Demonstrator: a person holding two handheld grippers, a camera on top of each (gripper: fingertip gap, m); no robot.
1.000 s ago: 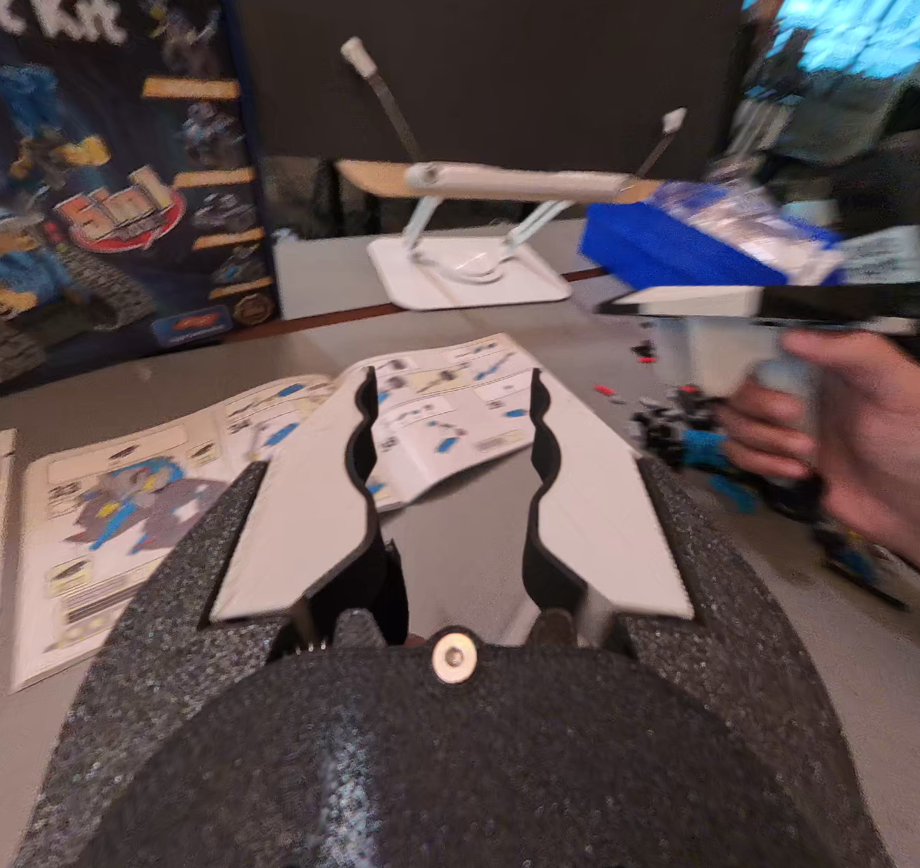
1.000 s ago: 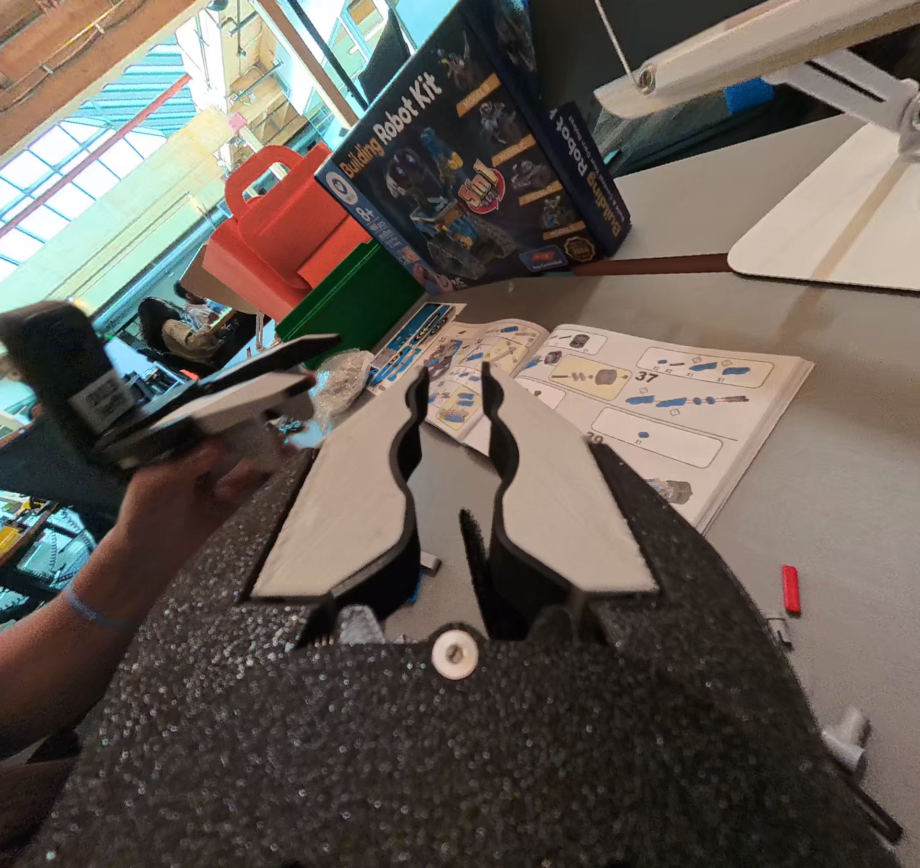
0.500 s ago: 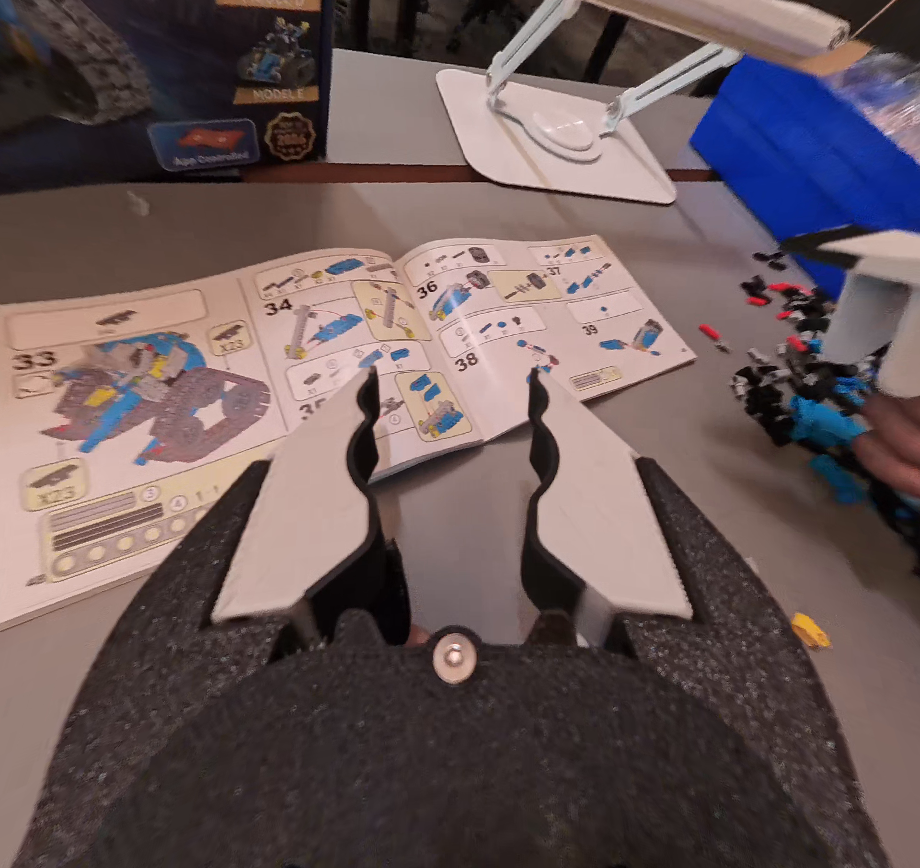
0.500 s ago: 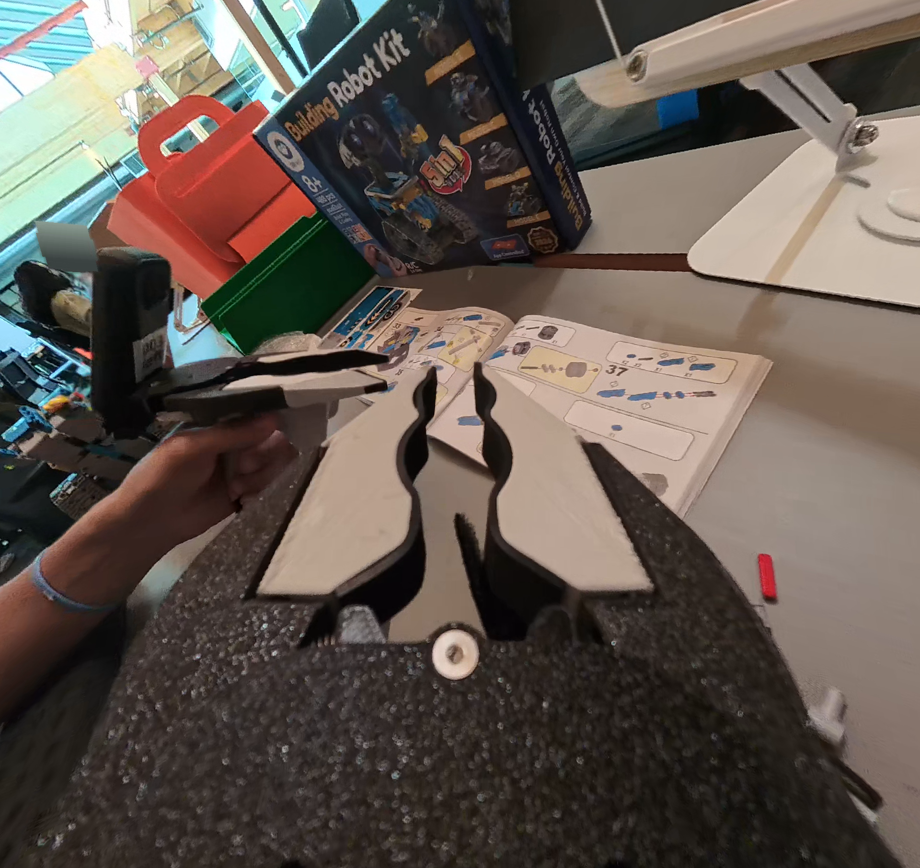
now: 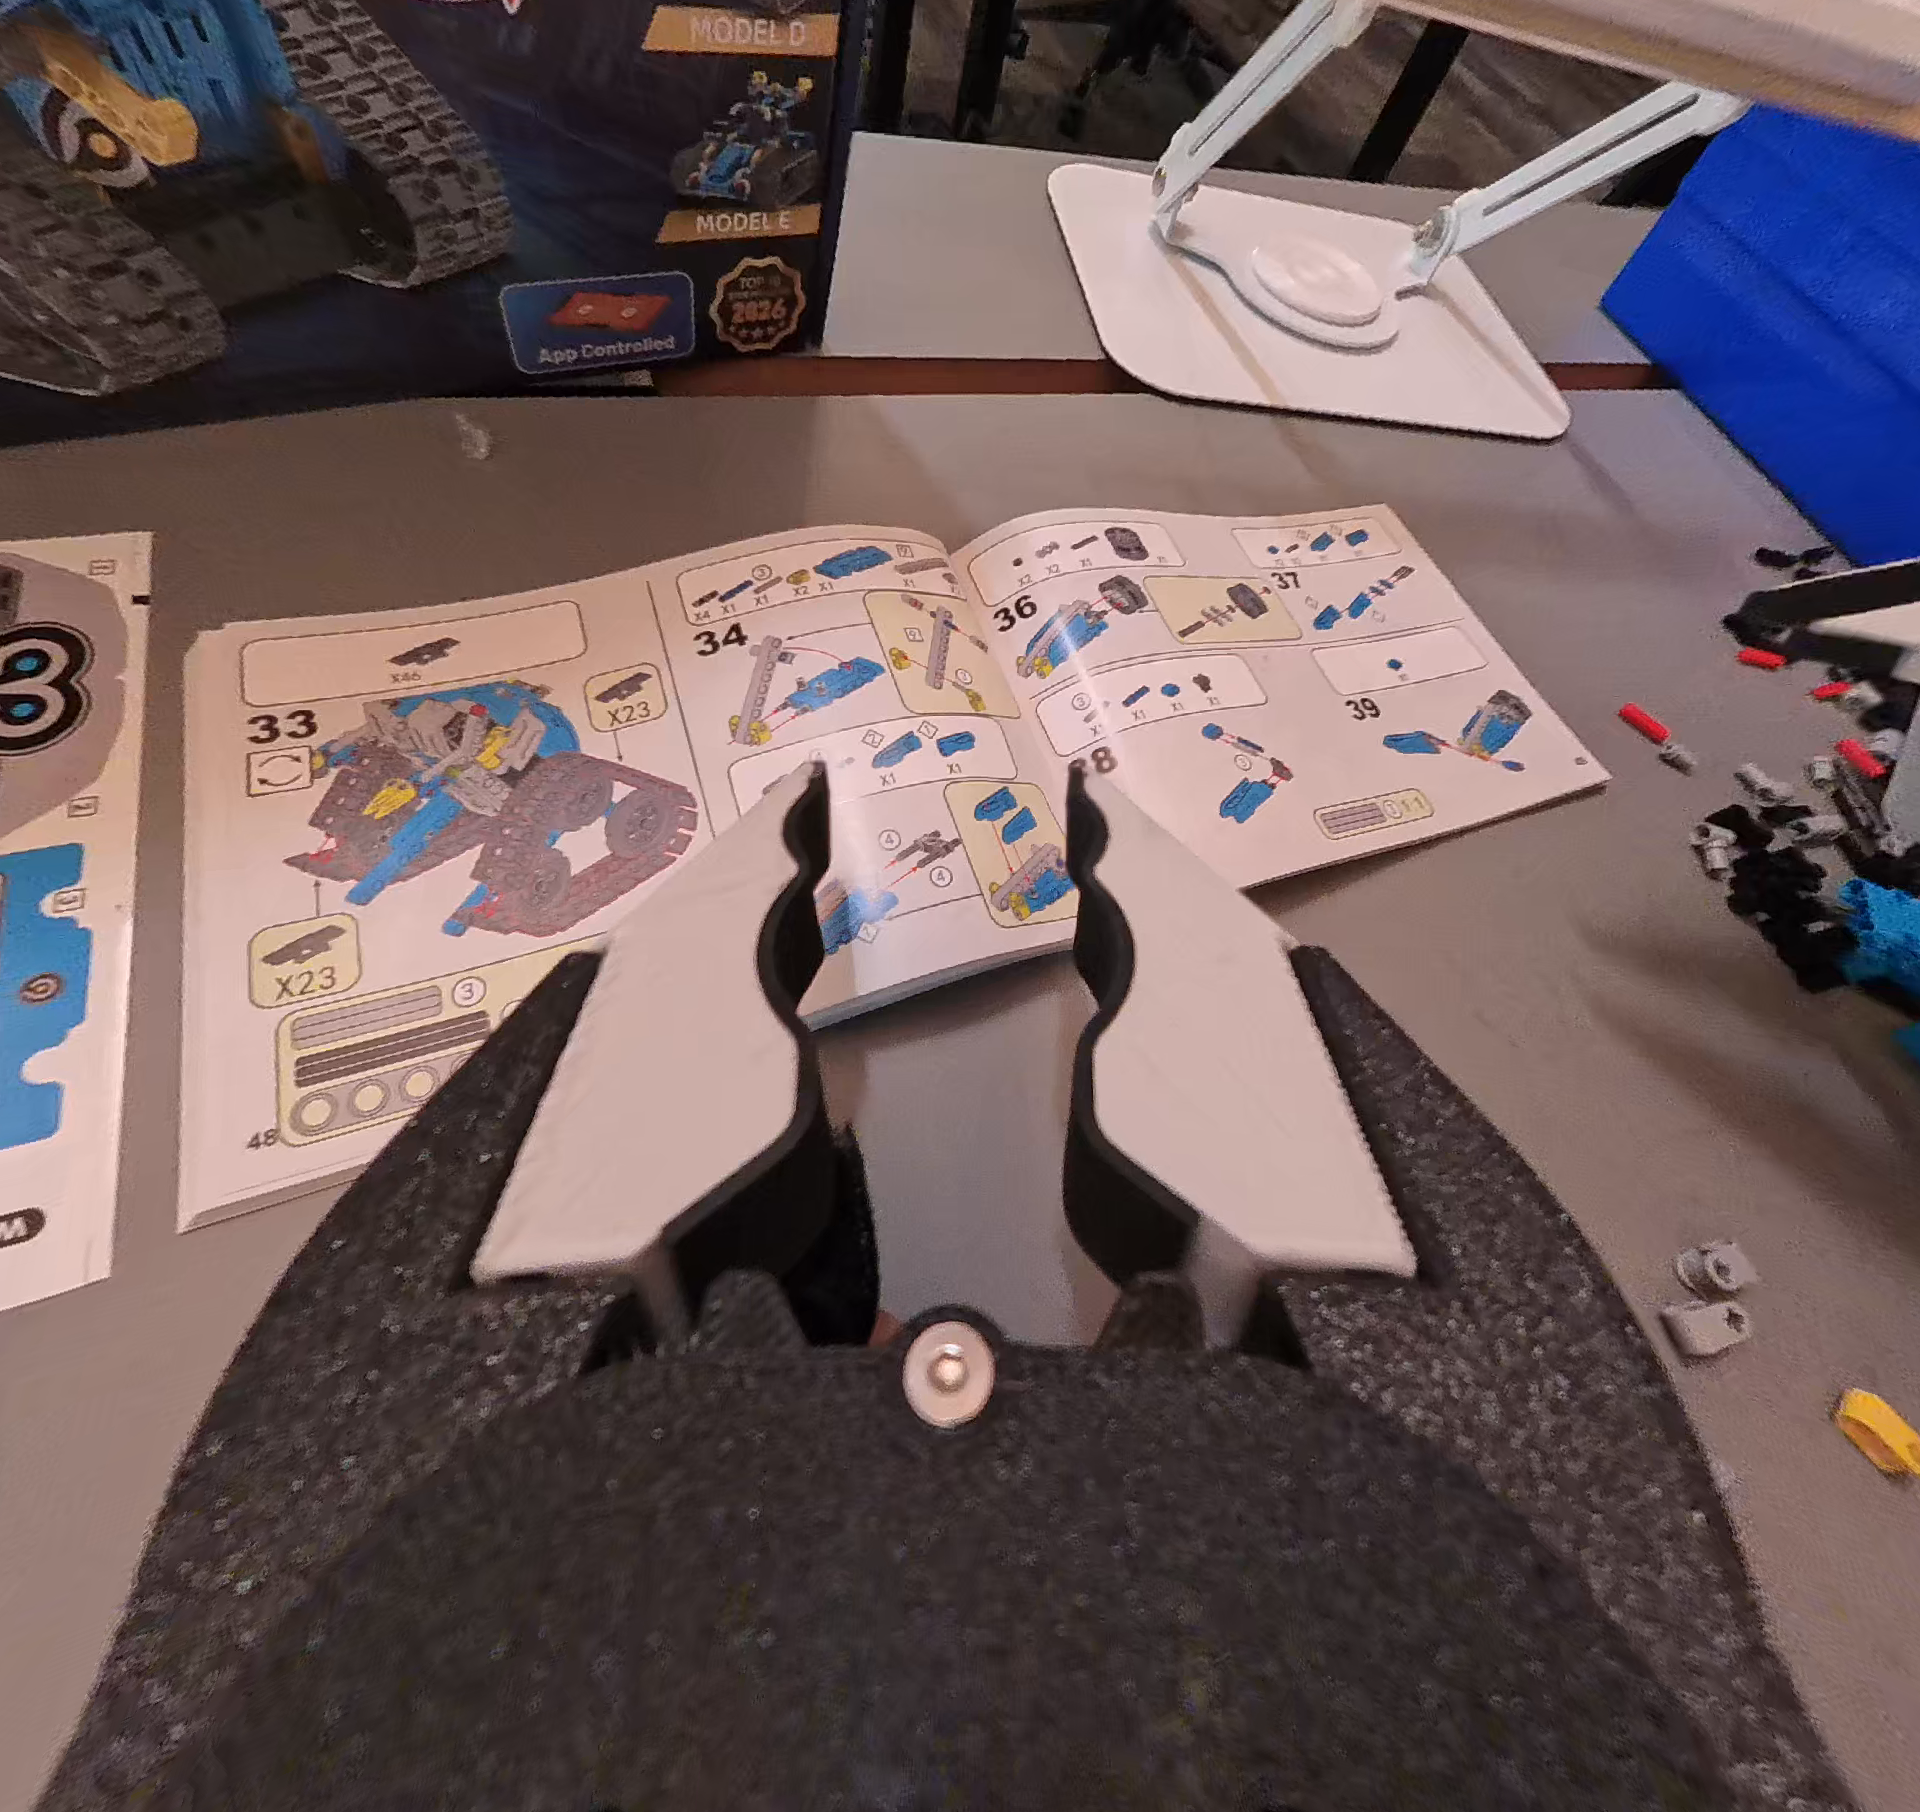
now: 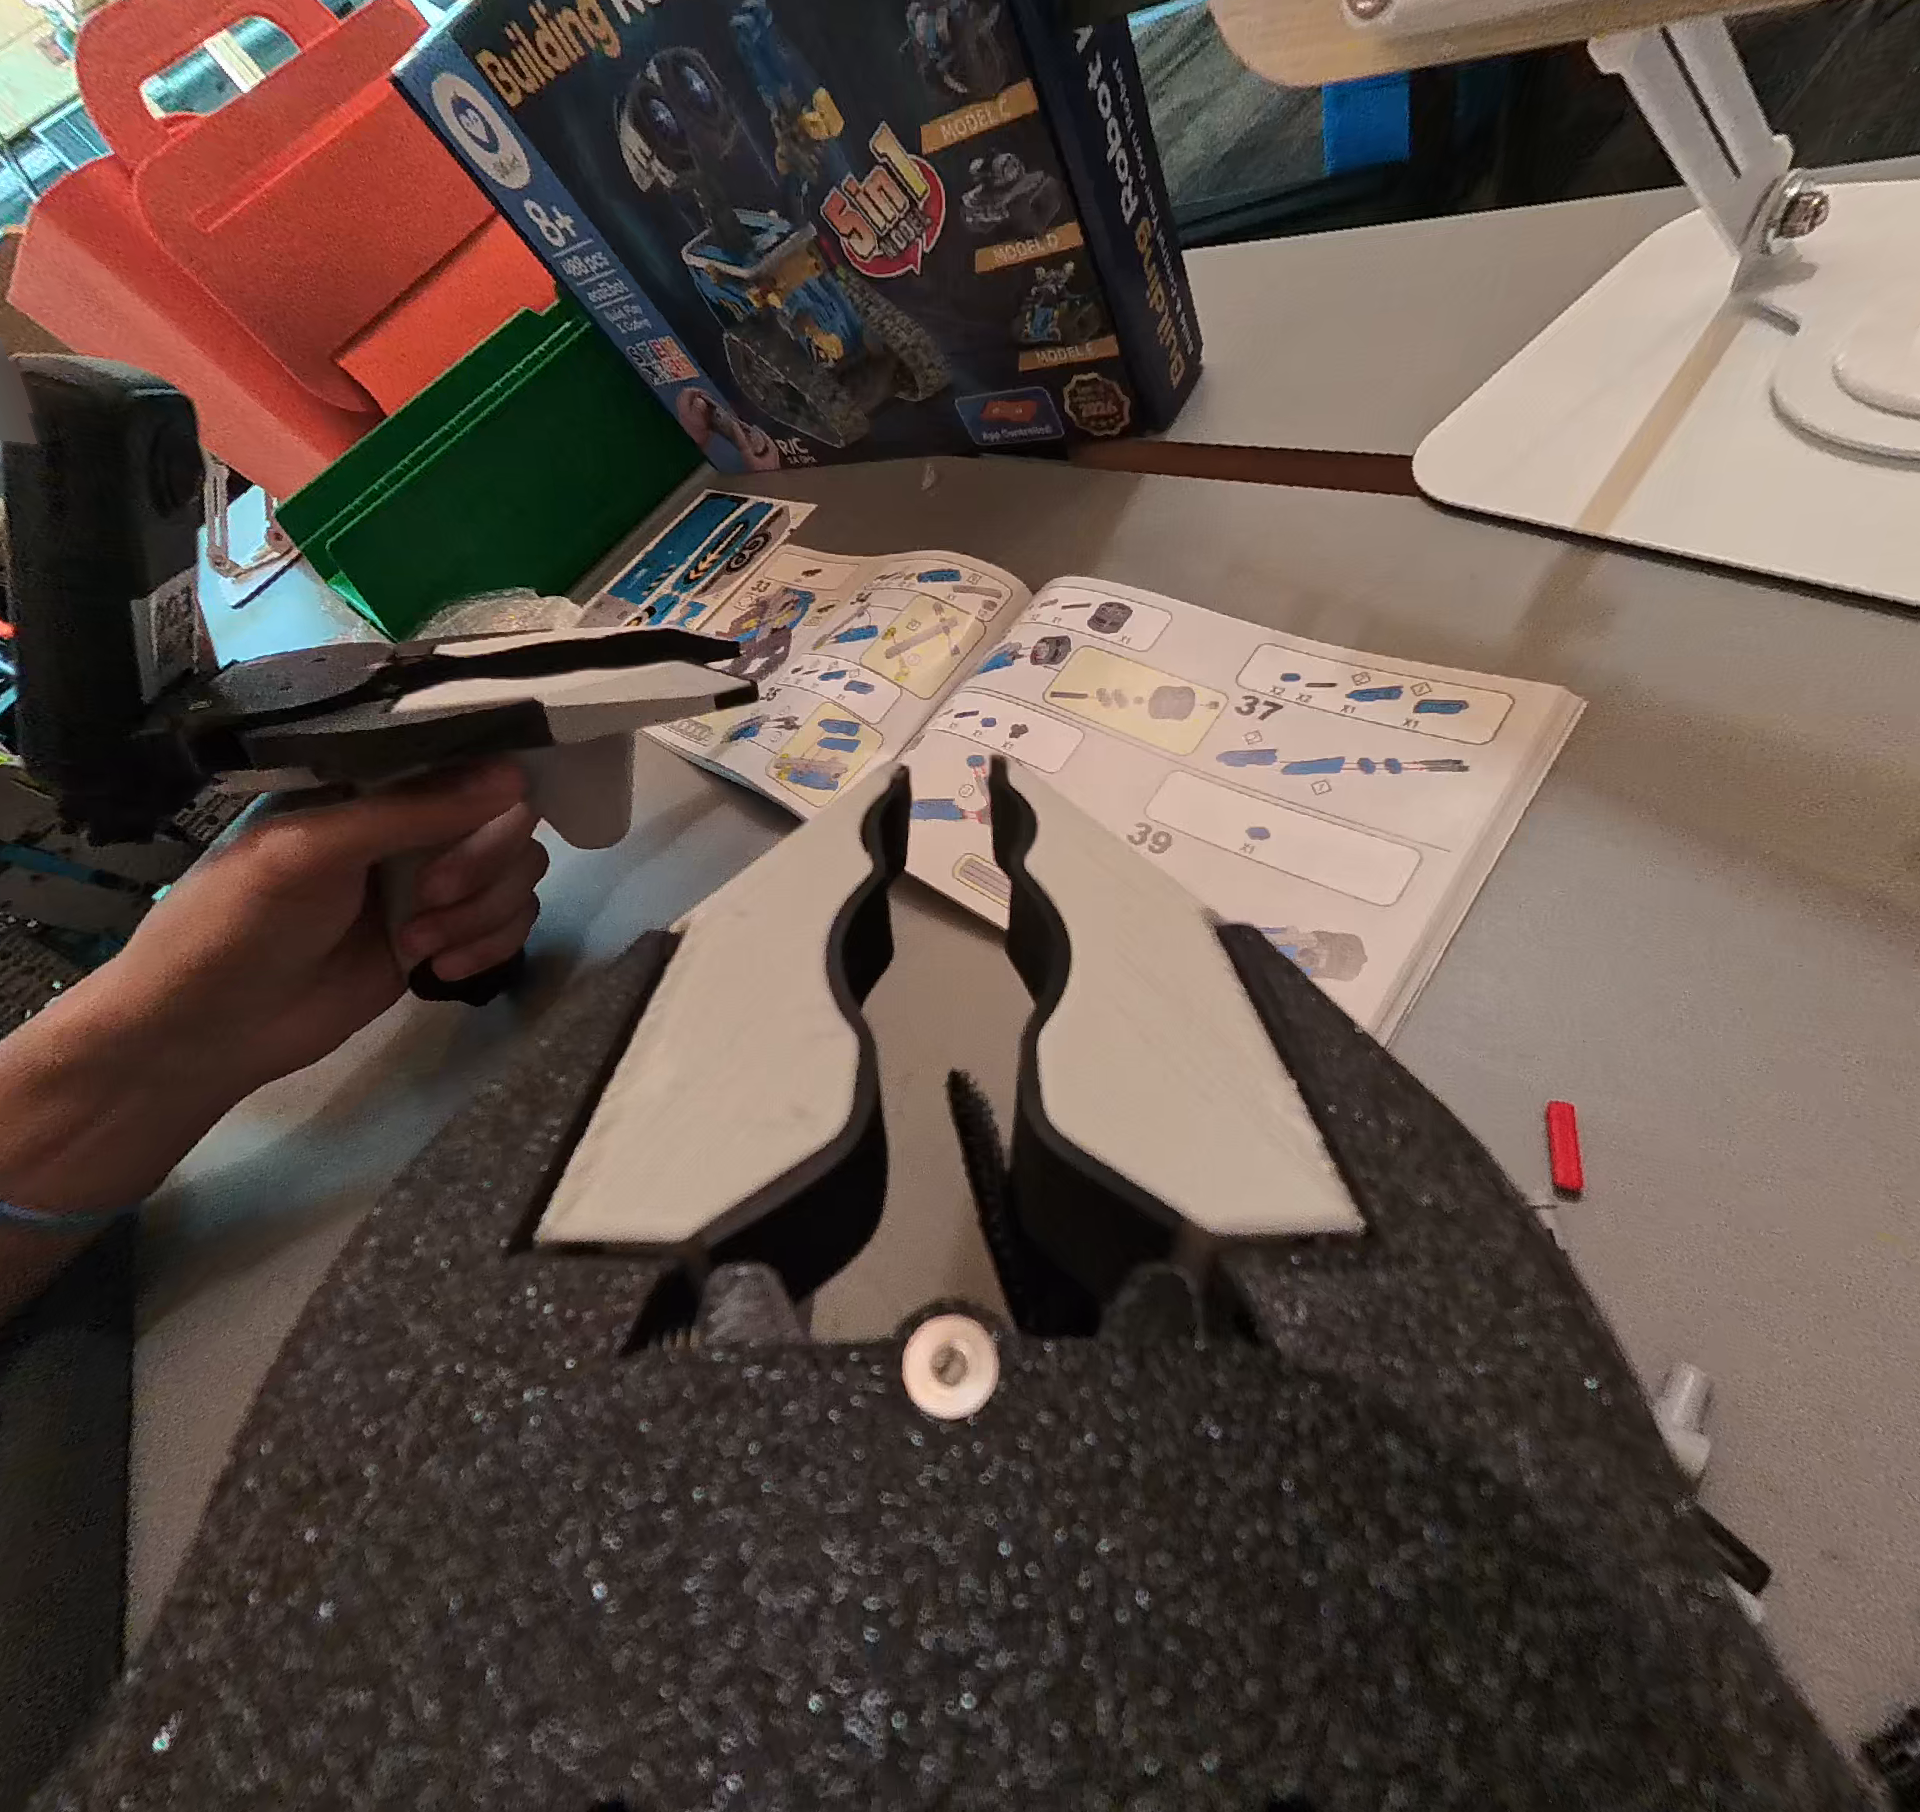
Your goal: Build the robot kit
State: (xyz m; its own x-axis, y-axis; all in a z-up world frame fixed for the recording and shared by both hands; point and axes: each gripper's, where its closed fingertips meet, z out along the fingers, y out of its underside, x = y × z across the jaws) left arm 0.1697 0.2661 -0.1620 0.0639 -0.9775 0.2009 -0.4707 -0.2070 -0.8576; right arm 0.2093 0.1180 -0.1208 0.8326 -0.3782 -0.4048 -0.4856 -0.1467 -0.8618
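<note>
Grey table, listed left to right.

Left wrist view:
- Sticker sheet, flat at the left edge.
- Box, dark, printed, upright at the back.
- Booklet, open and flat, just beyond the fingertips.
- Left gripper: jaws spread wide, nothing between them, held above the booklet's near edge and not touching it.
- White stand, behind the booklet.
- Blue bin, far right.
- Pile of black, blue and red parts, right of the booklet.
- Two grey connectors and a yellow piece, loose at the near right.

Right wrist view:
- Orange case and green bin, at the back left.
- Hand, wrapped round the left gripper's handle.
- Right gripper: jaws apart by a narrow gap, empty, over the booklet's near right corner.
- Red pin, alone on the table, right of that gripper.

Change over the last second:
- Left gripper tipped down and drawn in over the booklet, which now fills more of its view.
- Jaw gaps of both as before.
- Nothing picked up.
</note>
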